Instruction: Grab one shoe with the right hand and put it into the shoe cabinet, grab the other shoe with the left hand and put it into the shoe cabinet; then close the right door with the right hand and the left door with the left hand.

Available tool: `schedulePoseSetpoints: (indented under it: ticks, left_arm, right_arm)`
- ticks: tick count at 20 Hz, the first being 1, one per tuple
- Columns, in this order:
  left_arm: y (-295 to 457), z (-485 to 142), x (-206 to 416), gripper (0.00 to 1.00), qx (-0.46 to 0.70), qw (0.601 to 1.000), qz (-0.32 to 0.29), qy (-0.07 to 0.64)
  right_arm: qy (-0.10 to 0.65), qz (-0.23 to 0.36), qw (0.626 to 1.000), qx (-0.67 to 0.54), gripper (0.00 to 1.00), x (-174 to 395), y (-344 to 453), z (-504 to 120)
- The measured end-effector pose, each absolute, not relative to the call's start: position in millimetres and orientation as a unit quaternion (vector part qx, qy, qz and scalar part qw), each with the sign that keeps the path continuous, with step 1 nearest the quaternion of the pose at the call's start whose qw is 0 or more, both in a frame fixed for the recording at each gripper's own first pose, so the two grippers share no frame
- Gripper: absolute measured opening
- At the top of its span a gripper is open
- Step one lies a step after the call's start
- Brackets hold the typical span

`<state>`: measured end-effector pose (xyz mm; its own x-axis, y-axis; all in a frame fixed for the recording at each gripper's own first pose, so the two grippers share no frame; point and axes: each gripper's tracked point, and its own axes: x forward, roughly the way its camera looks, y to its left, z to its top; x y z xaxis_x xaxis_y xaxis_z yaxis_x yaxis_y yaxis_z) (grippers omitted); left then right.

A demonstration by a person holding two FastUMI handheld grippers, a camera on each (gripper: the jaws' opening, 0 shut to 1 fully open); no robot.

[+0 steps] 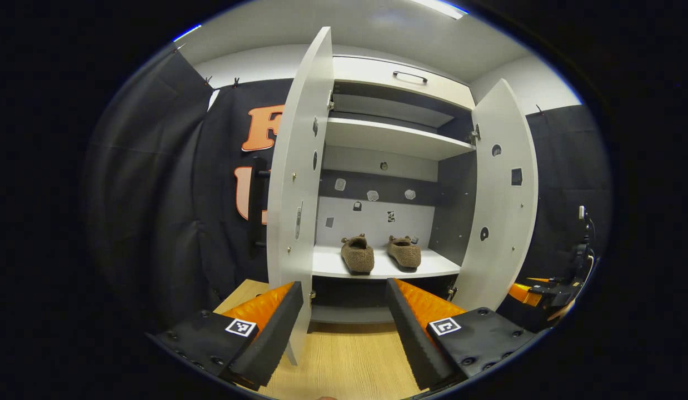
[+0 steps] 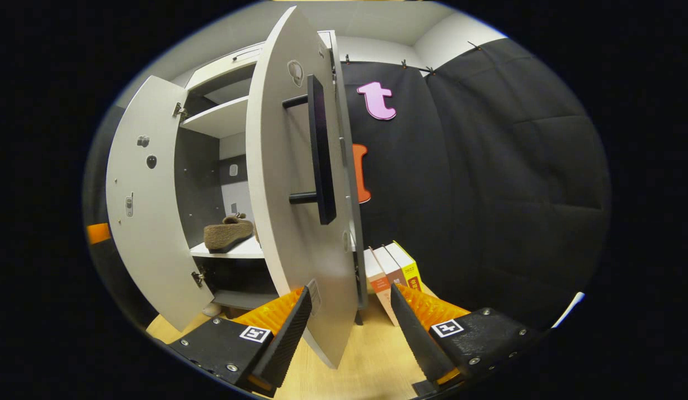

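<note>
Two brown fuzzy shoes, one on the left (image 1: pixel 358 256) and one on the right (image 1: pixel 405 252), rest side by side on the lower shelf (image 1: pixel 427 269) of the white shoe cabinet. Both doors stand open: the left door (image 1: pixel 297 183) and the right door (image 1: pixel 502 194). My left gripper (image 1: pixel 344 316) is open in front of the cabinet, its left finger close to the left door's edge. In the right gripper view, one shoe (image 2: pixel 227 233) shows on the shelf. My right gripper (image 2: pixel 349 328) is open, straddling the lower edge of the right door (image 2: pixel 299 183), which carries a dark bar handle (image 2: pixel 320 150).
Wooden floor (image 1: pixel 344 361) lies before the cabinet. Several books (image 2: pixel 391 269) stand against the black cloth wall to the right of the cabinet. The other gripper (image 1: pixel 549 291) shows at the far right in the left gripper view. An upper shelf (image 1: pixel 388 139) and drawer (image 1: pixel 399 78) sit above.
</note>
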<state>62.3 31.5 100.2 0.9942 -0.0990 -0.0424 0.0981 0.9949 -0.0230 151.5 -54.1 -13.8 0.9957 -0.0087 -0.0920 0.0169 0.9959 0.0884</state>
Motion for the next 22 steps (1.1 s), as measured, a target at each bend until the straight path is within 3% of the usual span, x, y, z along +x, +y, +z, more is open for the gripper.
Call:
schedulePoseSetpoints:
  ticks: [10,11,21,22]
  left_arm:
    - [87.7,96.9,52.2,0.99,-0.012,1.000,0.002,0.021]
    - [93.7,95.2,51.6,0.95,-0.015,1.000,0.007,0.023]
    - [152.1,84.2,60.2,0.95,0.005,0.998,0.063,0.019]
    - [162.6,80.4,63.8,0.99,0.007,0.997,0.072,0.018]
  right_arm:
    - [0.050,0.015,0.997,0.061,0.90,190.7,-4.0,-16.1]
    - [0.049,0.018,0.997,0.061,0.90,194.7,3.0,-15.9]
    - [0.033,0.055,0.998,0.016,0.92,221.5,52.7,-11.9]
    - [0.030,0.054,0.998,0.010,0.92,220.0,52.6,-9.8]
